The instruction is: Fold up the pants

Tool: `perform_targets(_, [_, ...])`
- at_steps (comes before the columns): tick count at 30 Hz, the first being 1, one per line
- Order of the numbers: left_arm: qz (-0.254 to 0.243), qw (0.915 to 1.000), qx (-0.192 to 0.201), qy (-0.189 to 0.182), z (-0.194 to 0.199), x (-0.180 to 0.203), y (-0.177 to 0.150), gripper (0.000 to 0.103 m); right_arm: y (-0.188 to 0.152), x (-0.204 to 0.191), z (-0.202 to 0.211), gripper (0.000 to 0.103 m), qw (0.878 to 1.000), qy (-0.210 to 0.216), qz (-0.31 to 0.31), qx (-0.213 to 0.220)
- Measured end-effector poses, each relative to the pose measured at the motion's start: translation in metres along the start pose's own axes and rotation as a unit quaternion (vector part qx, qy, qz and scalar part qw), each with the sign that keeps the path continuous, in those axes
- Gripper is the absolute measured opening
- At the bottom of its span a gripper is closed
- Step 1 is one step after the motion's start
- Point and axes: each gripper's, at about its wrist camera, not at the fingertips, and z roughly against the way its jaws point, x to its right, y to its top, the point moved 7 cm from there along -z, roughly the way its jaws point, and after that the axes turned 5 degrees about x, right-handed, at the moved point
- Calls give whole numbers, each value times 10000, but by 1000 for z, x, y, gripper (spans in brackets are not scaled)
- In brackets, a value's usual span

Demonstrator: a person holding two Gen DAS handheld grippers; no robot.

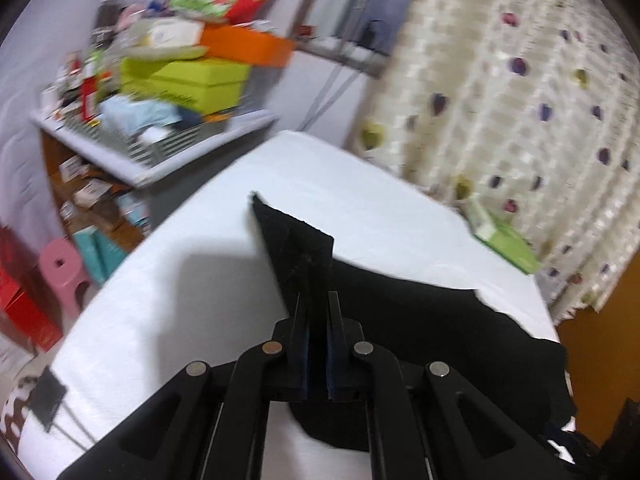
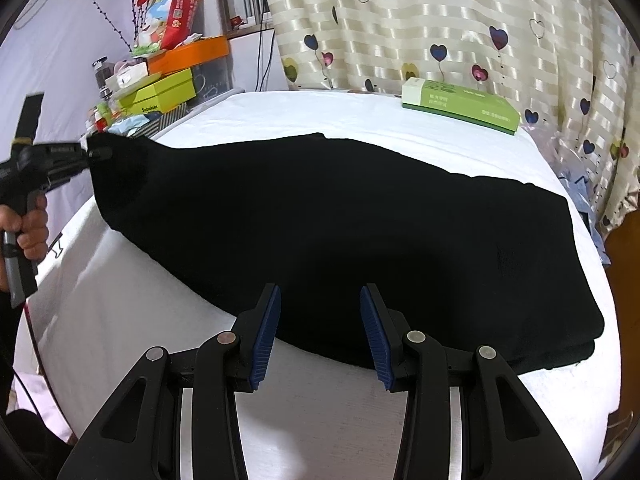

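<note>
Pants [image 2: 320, 232] lie along the table [image 2: 120, 320], long axis left to right. Left claw [image 1: 316, 312] pinches the left end, lifted. Right claw [image 2: 320, 330], spread, hovers at the near edge.

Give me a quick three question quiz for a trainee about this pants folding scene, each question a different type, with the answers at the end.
1. True or false: the left gripper is shut on an end of the black fabric pants.
2. Multiple choice: the right gripper is A) shut on the pants, B) open at the pants' near edge, C) shut on the green rectangular box.
3. Fill in: the pants lie across a table with a ____ cloth cover.

Key: 1 true; 2 B; 3 white.
</note>
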Motion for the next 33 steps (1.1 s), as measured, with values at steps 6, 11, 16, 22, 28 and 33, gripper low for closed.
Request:
perform_targets(6, [-413,9960,-57,-796,-2,70,4,7,0,9,4,43,9999,-62,-127,41])
perform_targets(11, [-858,9847,-302,-1486,-6,135,-17,7,0,20,8,43,9995,-159,-254,80])
perform_targets(16, [-1302,9671,-843,-2014,-16,180,-69,7,-2,32,11,43,9990,-256,-351,70])
perform_targets(22, [-1546,9562,-1541,-1948,-38,186,-125,7,-5,40,10,43,9986,-281,-451,26])
perform_targets(28, [-1545,9514,-1581,-2145,-28,183,-130,7,-4,40,4,43,9984,-120,-561,4])
perform_targets(33, [-1603,9439,-1623,-2389,-15,180,-133,8,7,35,2,43,9976,119,-675,97])
